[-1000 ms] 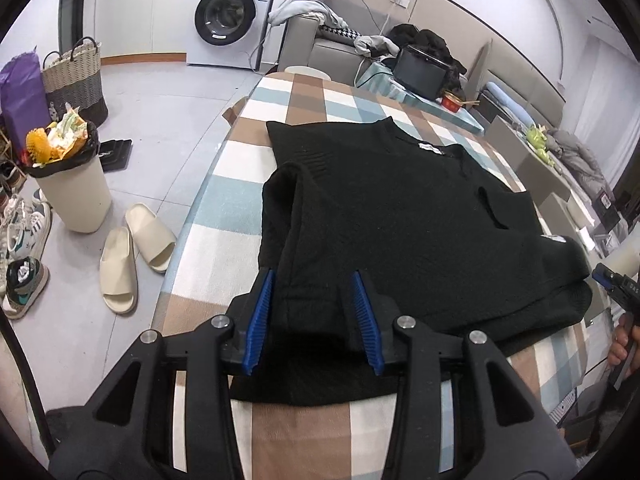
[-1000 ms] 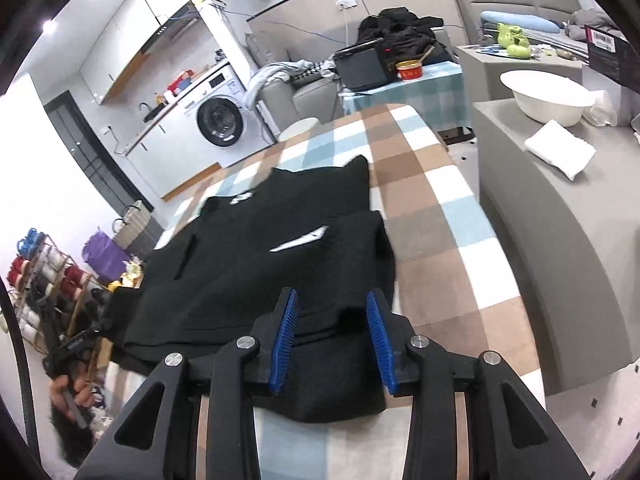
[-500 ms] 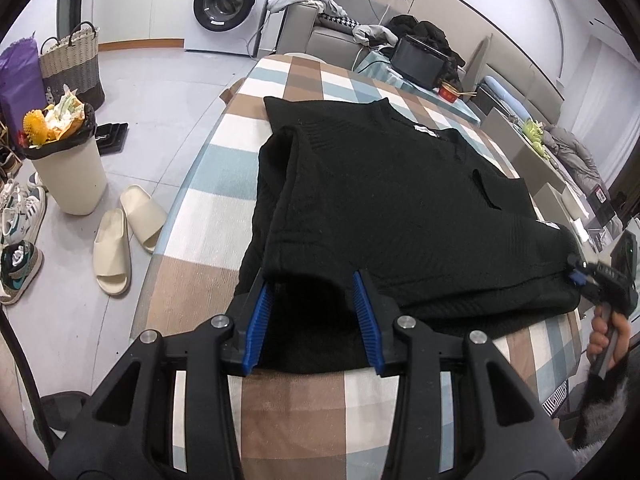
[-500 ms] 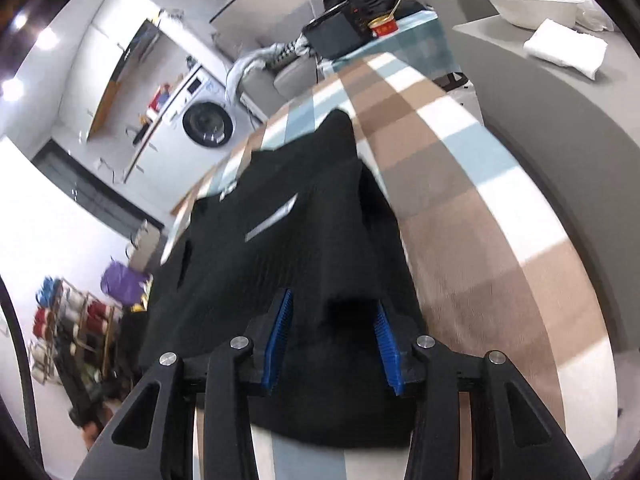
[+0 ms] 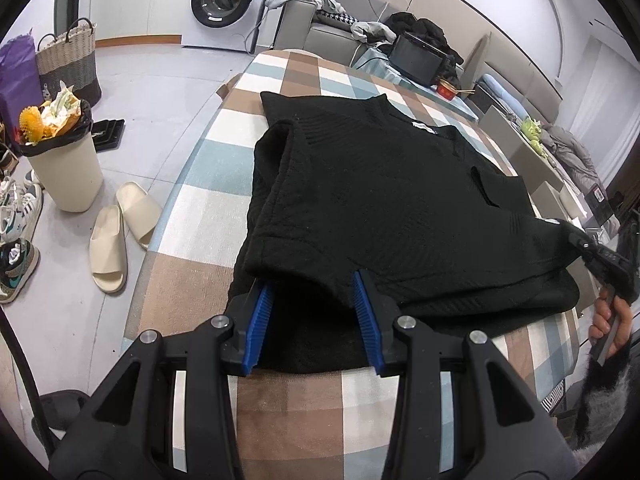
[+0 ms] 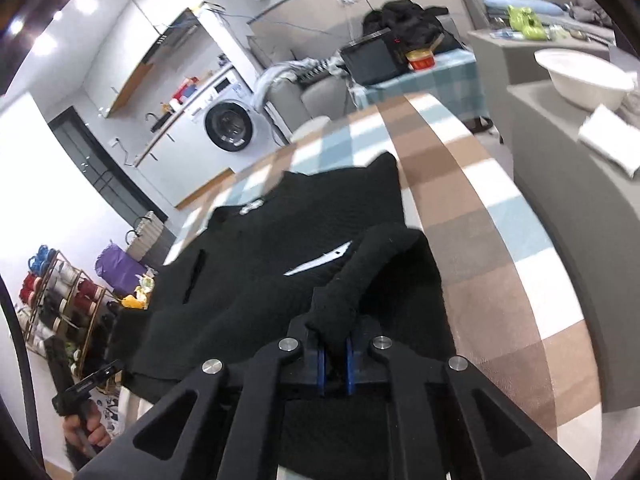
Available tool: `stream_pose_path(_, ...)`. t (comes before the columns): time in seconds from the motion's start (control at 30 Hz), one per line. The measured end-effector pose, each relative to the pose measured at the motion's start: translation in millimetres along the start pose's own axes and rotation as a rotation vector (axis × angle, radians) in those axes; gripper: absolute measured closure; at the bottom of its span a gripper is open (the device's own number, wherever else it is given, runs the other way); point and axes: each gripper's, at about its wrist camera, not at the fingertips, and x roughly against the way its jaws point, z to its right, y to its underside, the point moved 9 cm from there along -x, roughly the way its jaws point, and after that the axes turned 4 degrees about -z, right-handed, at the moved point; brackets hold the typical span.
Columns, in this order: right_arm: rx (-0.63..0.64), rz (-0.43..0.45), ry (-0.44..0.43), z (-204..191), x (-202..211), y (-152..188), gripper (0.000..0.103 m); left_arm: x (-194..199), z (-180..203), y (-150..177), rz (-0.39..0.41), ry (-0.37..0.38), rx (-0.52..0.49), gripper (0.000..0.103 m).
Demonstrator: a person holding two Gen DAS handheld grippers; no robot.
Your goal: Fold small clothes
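A black knit sweater lies on the checkered table, its lower part folded up over the body. My left gripper is open, its blue pads on either side of the sweater's near hem corner. My right gripper is shut on a pinched ridge of the sweater at its near right corner. The right gripper also shows in the left wrist view, at the sweater's far right edge.
A full trash bin, slippers and shoes sit on the floor left of the table. A grey counter with a white bowl stands to the right. A washing machine and sofa stand behind.
My right gripper has closed on the sweater's corner and lifted a ridge of fabric. My left gripper stayed open and moved slightly closer around the hem.
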Motion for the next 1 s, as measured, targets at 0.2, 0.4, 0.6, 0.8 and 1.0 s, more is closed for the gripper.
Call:
stream_pose_path(0.2,-0.007,0.016,-0.026,-1.5,18.2,2.7,0.096,-3.2,-2.7,1.0,-0.007,0.003,0.017,0.066)
stream_pose_path(0.4,-0.015,-0.006,-0.025,0.8,11.9,9.2,0.096,-12.5,5.7,2.4,-0.020,0.022,0.012,0.066)
stream_pose_path(0.6,-0.018,-0.019,-0.026,4.3,7.7,11.6,0.096,-4.8,27.6,4.6,-0.014,0.059,-0.044,0.066)
stream_pose_path(0.8,-0.031,-0.030,-0.028,6.9,2.8,14.1,0.096,-15.8,-0.7,5.4,-0.042,0.033,0.064,0.063)
stream_pose_path(1.0,-0.039,-0.033,-0.020,9.3,2.7,18.3,0.096,-6.6,-18.1,-6.6,-0.005,-0.017,0.067,0.063)
